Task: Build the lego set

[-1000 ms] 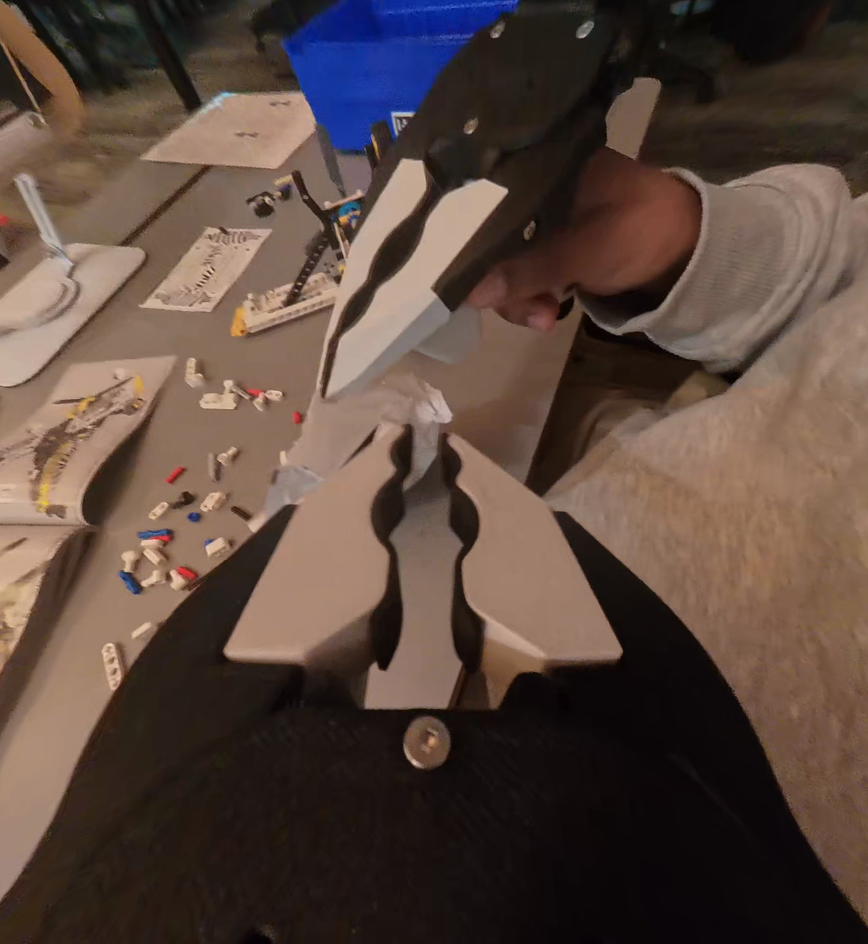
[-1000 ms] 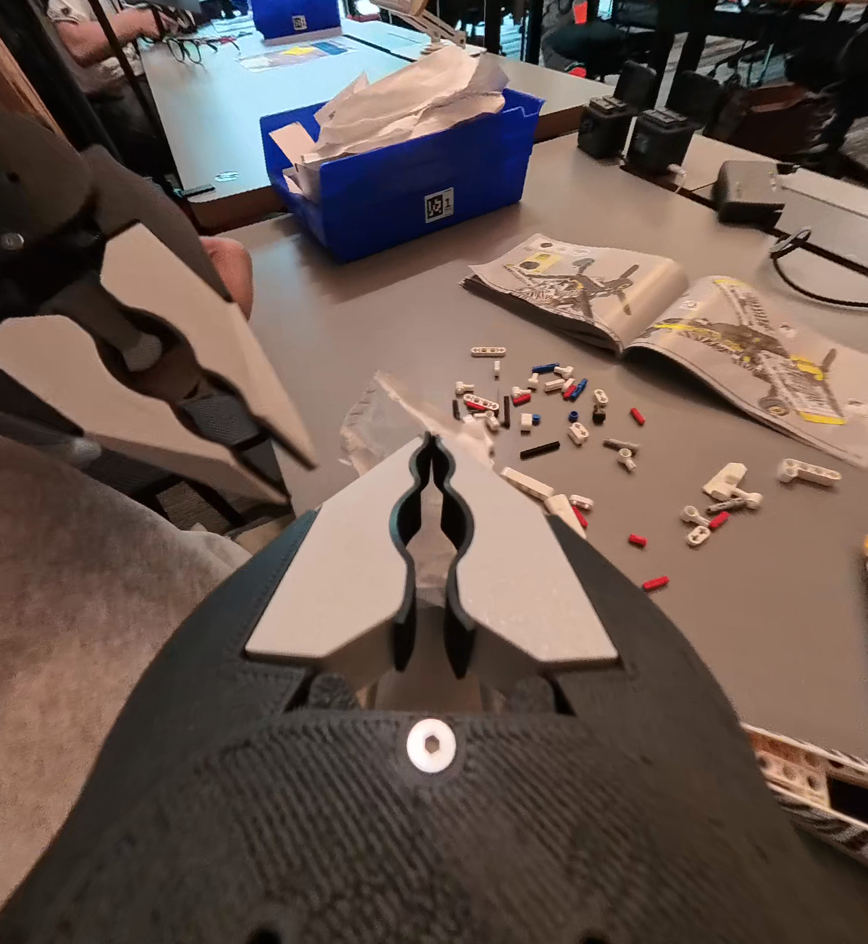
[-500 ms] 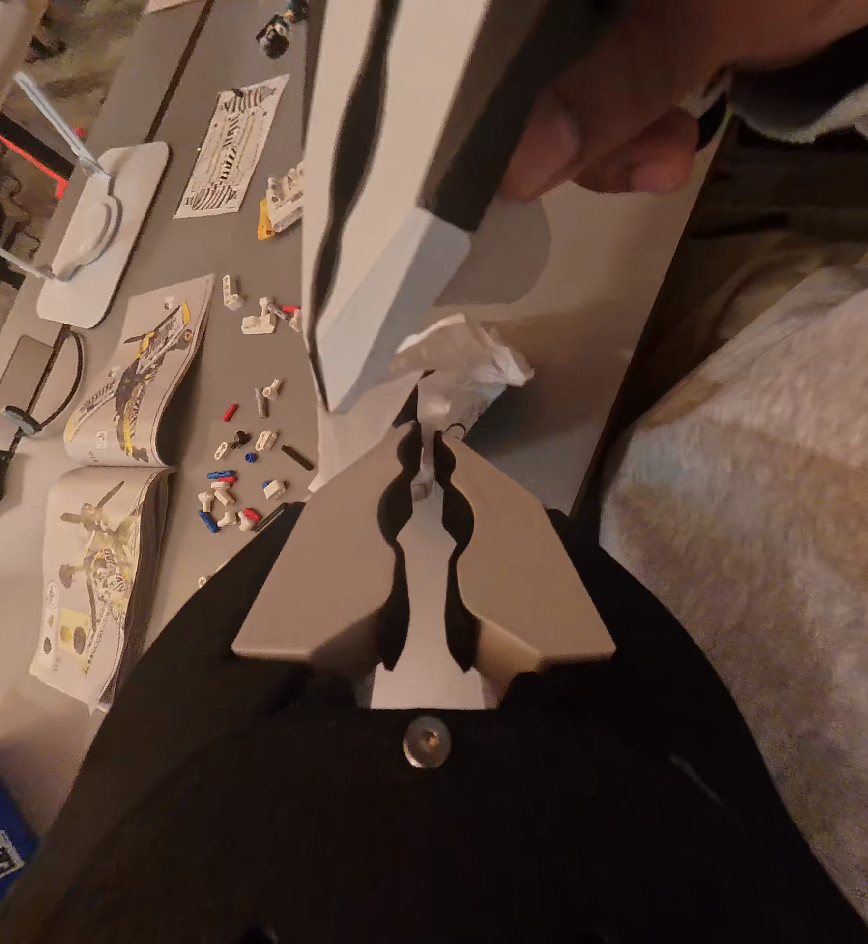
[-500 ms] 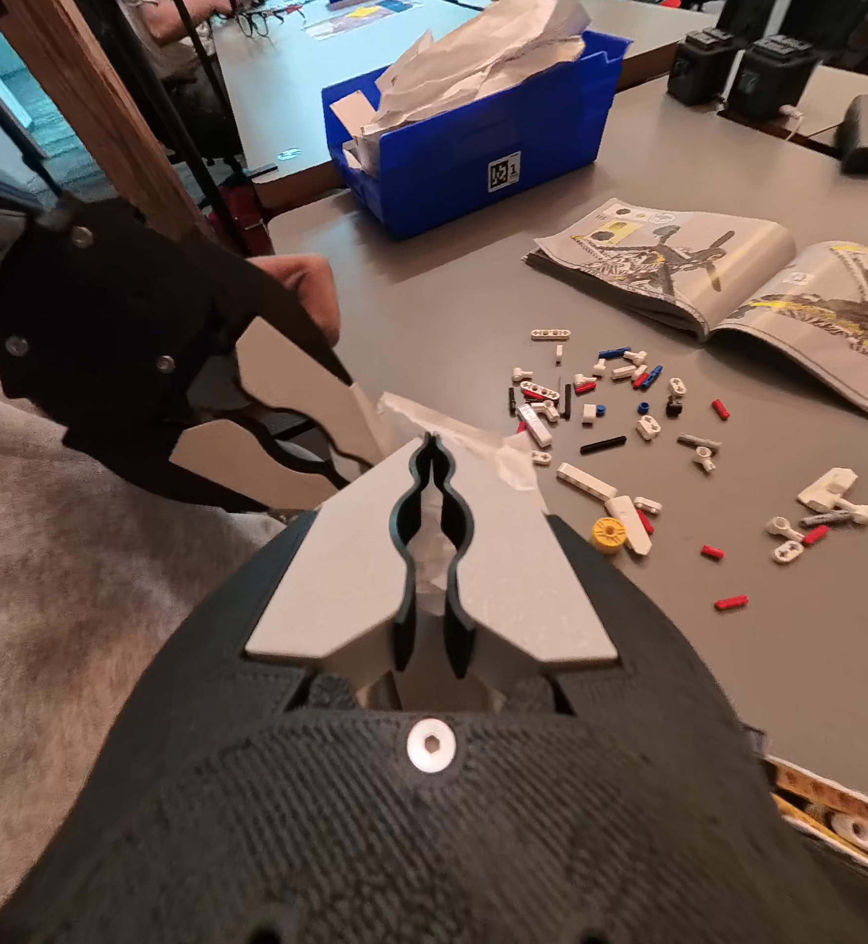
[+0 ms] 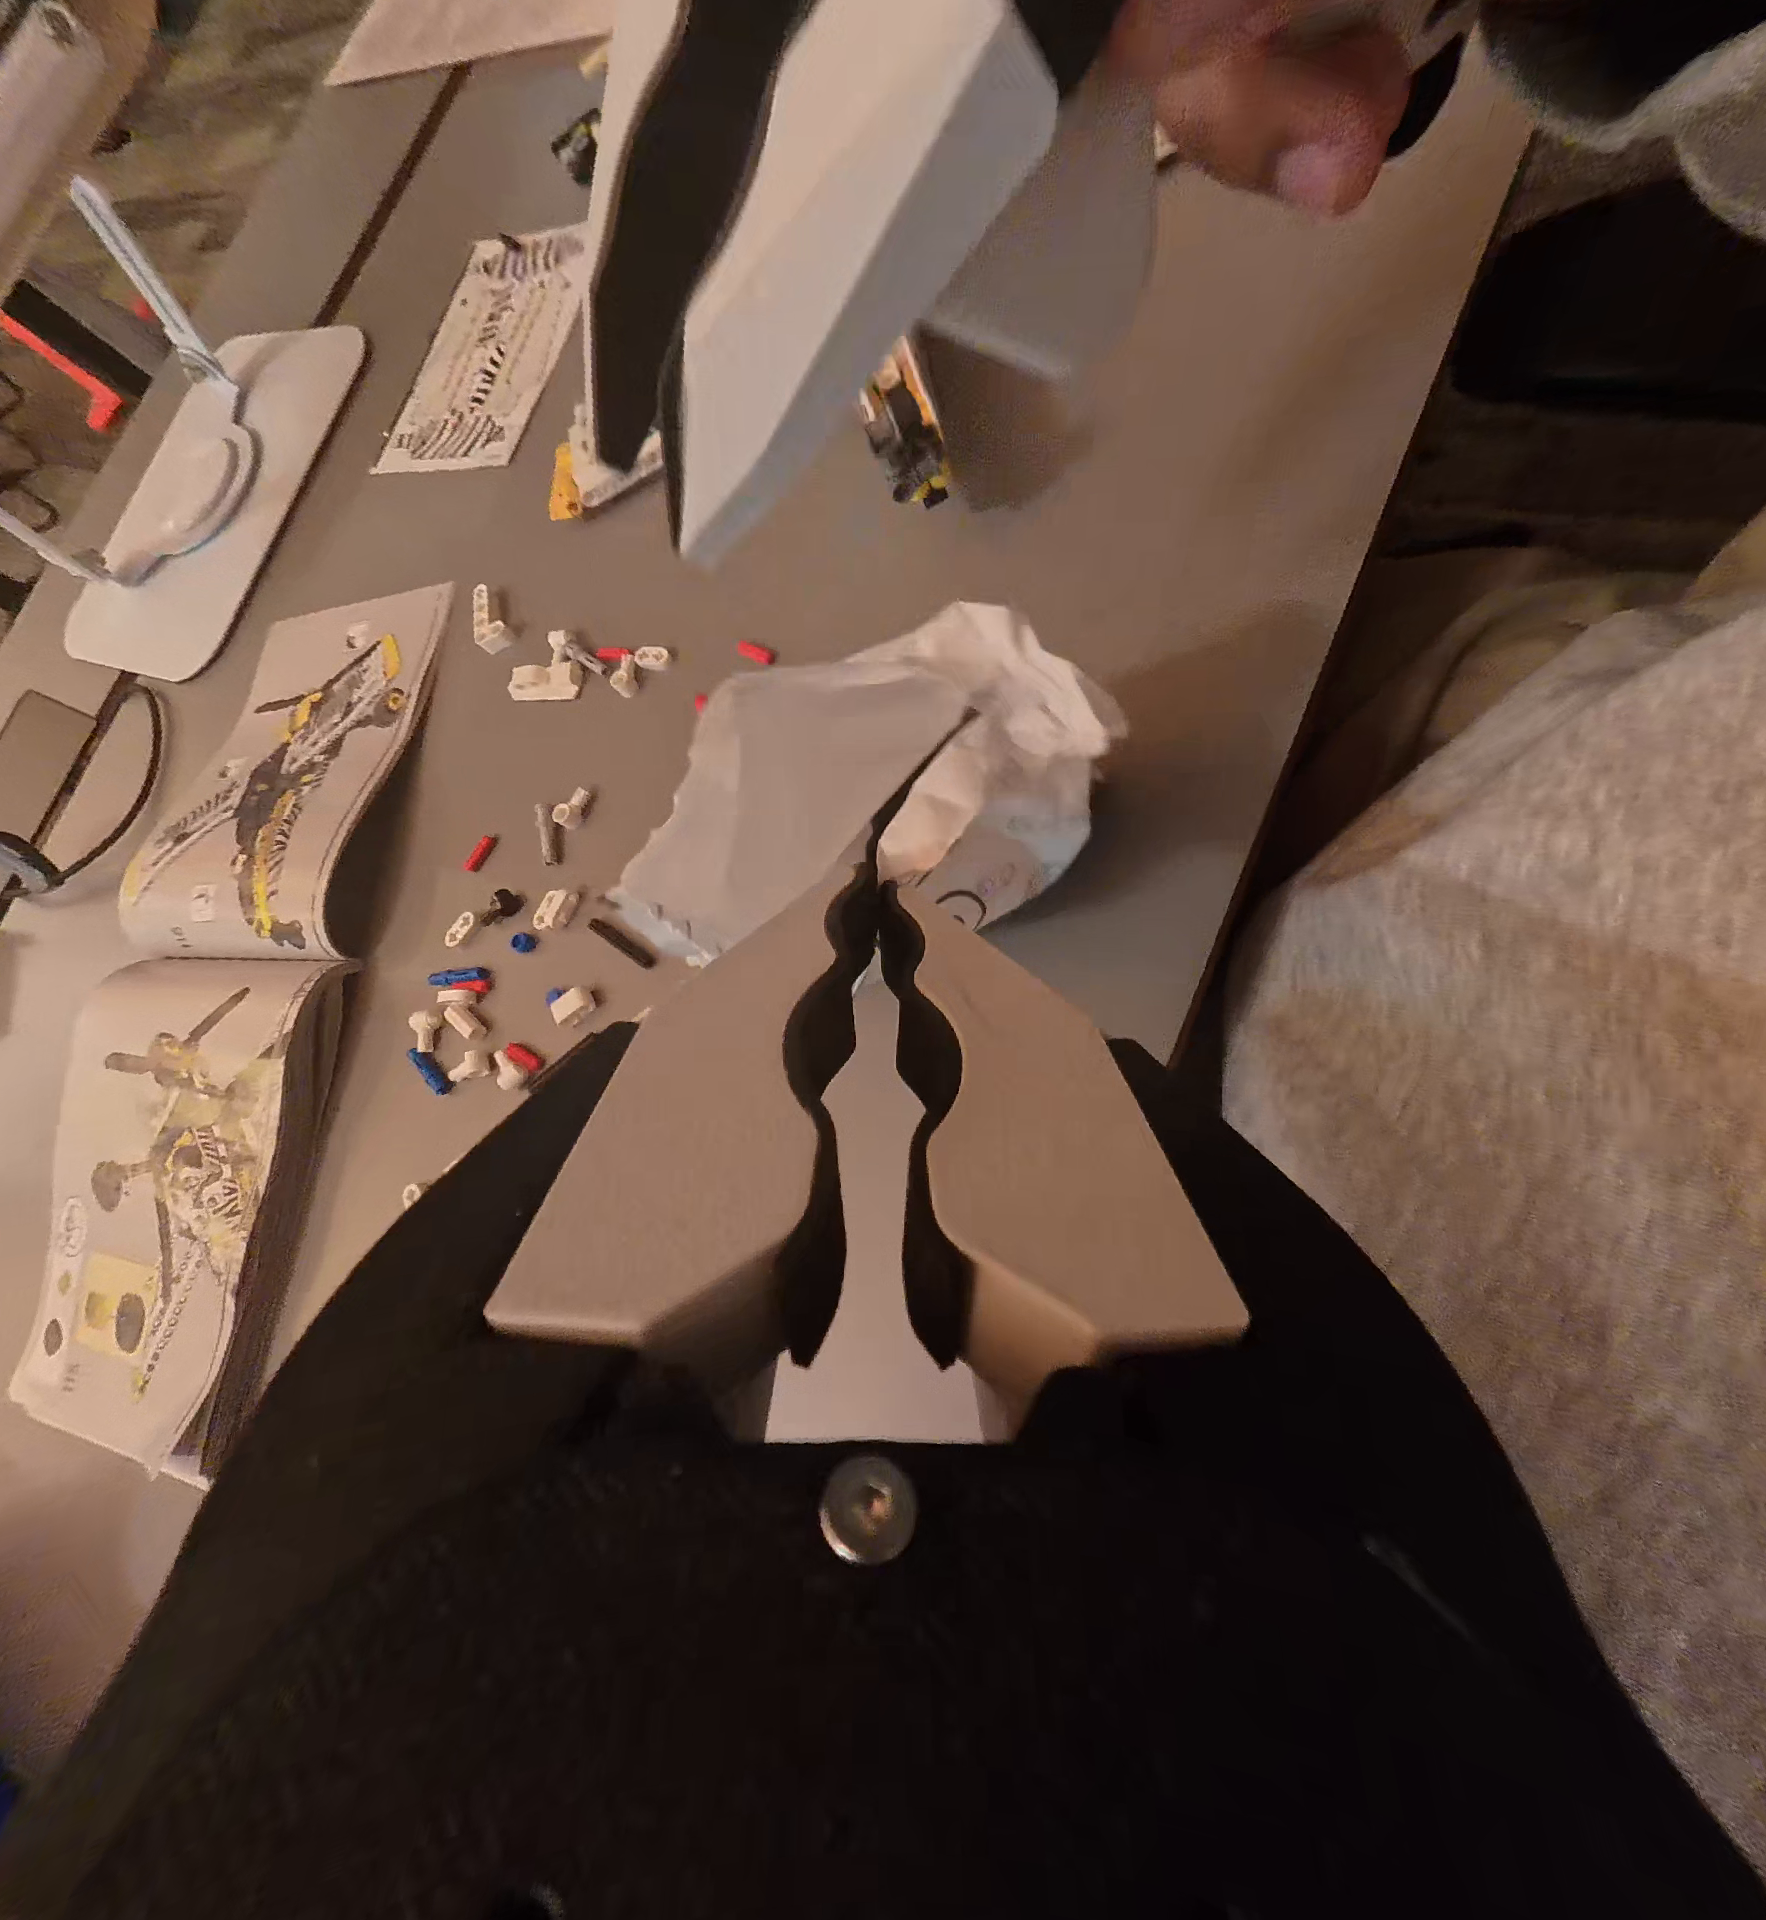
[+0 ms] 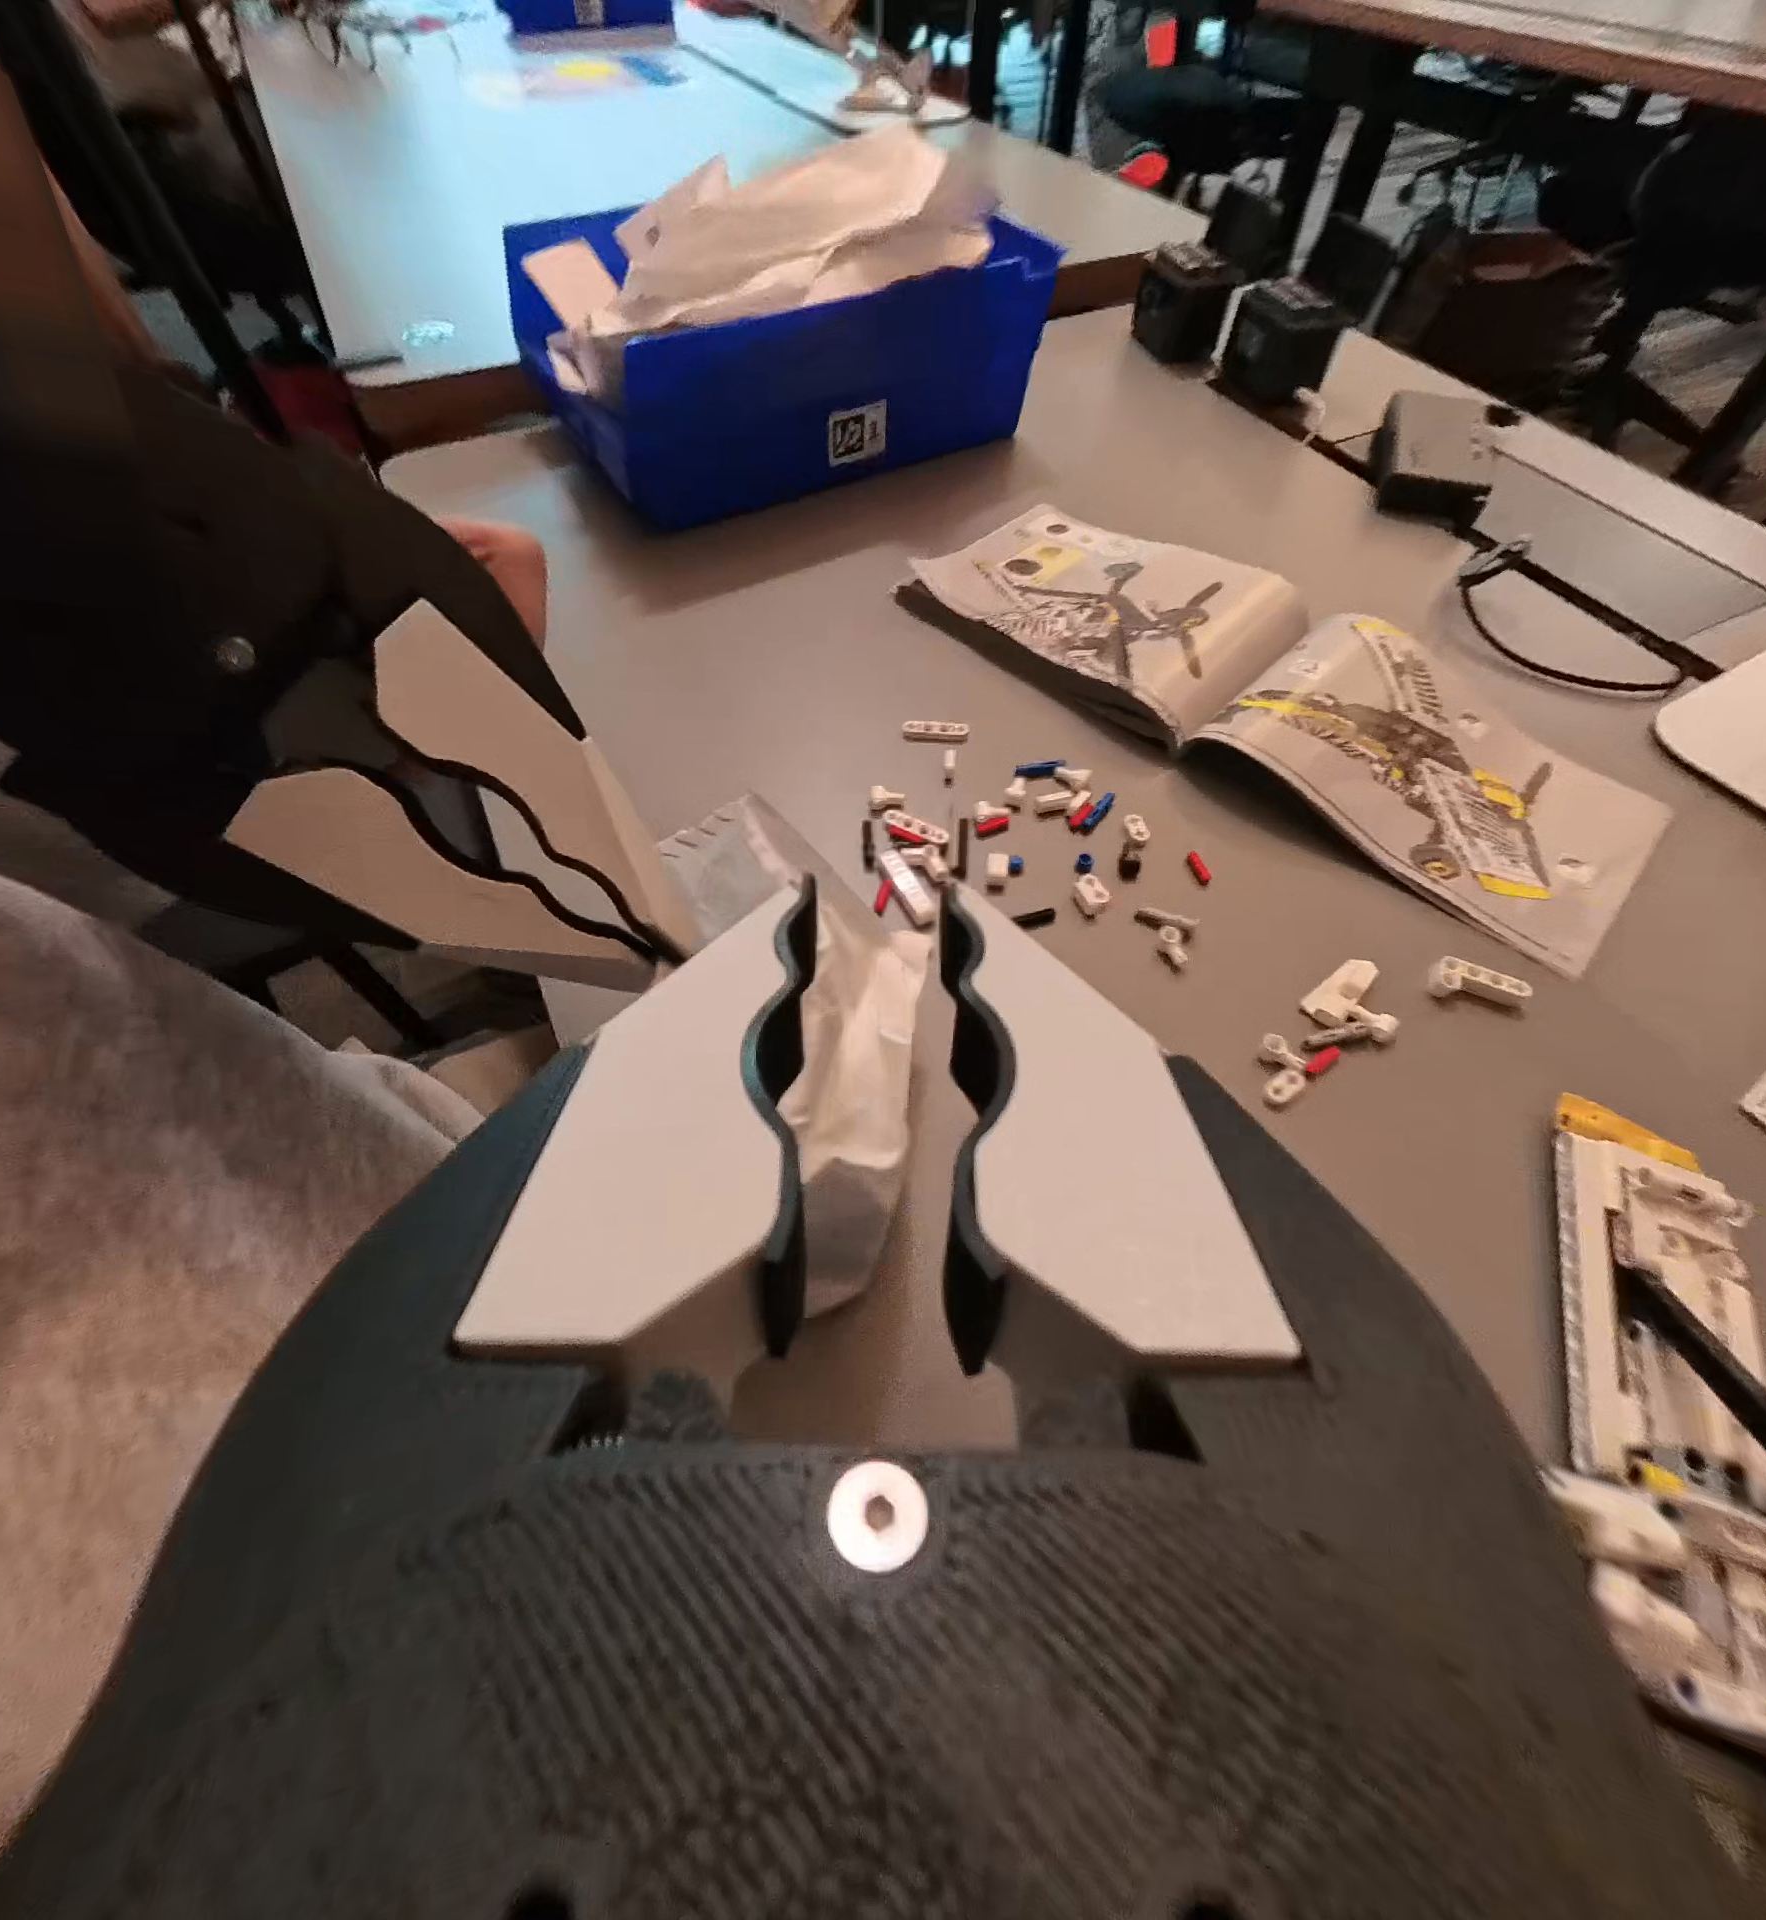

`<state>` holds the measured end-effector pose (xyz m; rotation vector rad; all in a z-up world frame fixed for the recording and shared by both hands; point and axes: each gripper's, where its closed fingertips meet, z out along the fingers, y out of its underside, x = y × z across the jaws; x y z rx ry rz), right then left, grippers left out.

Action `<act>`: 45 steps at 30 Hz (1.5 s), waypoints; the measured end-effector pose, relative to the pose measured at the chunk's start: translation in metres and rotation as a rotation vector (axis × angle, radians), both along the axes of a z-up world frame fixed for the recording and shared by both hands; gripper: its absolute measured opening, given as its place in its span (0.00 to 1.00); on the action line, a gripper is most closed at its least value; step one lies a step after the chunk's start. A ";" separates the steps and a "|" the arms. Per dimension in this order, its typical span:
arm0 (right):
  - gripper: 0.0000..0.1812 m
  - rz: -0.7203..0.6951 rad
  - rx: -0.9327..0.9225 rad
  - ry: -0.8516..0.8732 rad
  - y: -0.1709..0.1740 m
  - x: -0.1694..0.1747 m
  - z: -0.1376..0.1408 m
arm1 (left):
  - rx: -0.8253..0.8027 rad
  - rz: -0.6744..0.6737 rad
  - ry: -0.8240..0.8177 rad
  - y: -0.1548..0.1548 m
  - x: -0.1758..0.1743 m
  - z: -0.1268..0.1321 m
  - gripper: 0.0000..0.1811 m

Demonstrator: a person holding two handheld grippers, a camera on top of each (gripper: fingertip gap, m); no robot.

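A crumpled white plastic bag [image 5: 837, 769] lies near the table's front edge. My left gripper [image 5: 879, 891] is shut, its tips pinching the bag's near edge. My right gripper [image 6: 879, 900] is open, and the bag [image 6: 858, 1070] lies loose between its jaws. The left gripper [image 6: 666, 940] also shows in the right wrist view, at the bag's left side. One of the right gripper's fingers [image 5: 806, 260] hangs above the table in the left wrist view. Several small loose lego pieces [image 6: 1024, 842] in white, red, blue and black lie beyond the bag. A partly built white model [image 6: 1668, 1340] lies at the right.
An open instruction booklet [image 6: 1274, 707] lies past the loose pieces. A blue bin [image 6: 785, 384] stuffed with paper stands at the far side. A white lamp base [image 5: 193, 488] and a sticker sheet [image 5: 474, 374] sit farther off. The person's grey sleeve [image 5: 1585, 1039] is by the table edge. The left gripper's tips are roughly 7 cm from the right gripper's. The right tips stand about 25 cm off the partly built white model [image 6: 1668, 1340].
My right gripper has opened and let go of the bag, which now rests loose between its jaws. My left gripper stays shut on the bag. Both views have shifted over the table.
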<state>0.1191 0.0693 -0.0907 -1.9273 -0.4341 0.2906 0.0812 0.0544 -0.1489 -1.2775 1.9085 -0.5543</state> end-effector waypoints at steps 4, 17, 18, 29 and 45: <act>0.14 -0.068 -0.139 0.005 -0.012 0.005 -0.008 | -0.020 0.018 -0.027 0.000 0.005 0.008 0.00; 0.09 -0.066 -0.236 -0.028 -0.020 -0.013 -0.034 | 0.015 -0.019 -0.028 -0.013 0.001 0.010 0.00; 0.09 -0.062 -0.228 -0.018 -0.019 -0.012 -0.032 | 0.015 -0.014 -0.032 -0.012 0.000 0.010 0.00; 0.11 -0.211 -0.247 -0.336 -0.008 0.023 -0.054 | -0.013 -0.042 -0.019 -0.021 -0.001 0.001 0.00; 0.19 -0.083 -0.074 -0.099 -0.003 0.003 -0.030 | -0.033 -0.042 -0.080 -0.017 0.004 0.000 0.00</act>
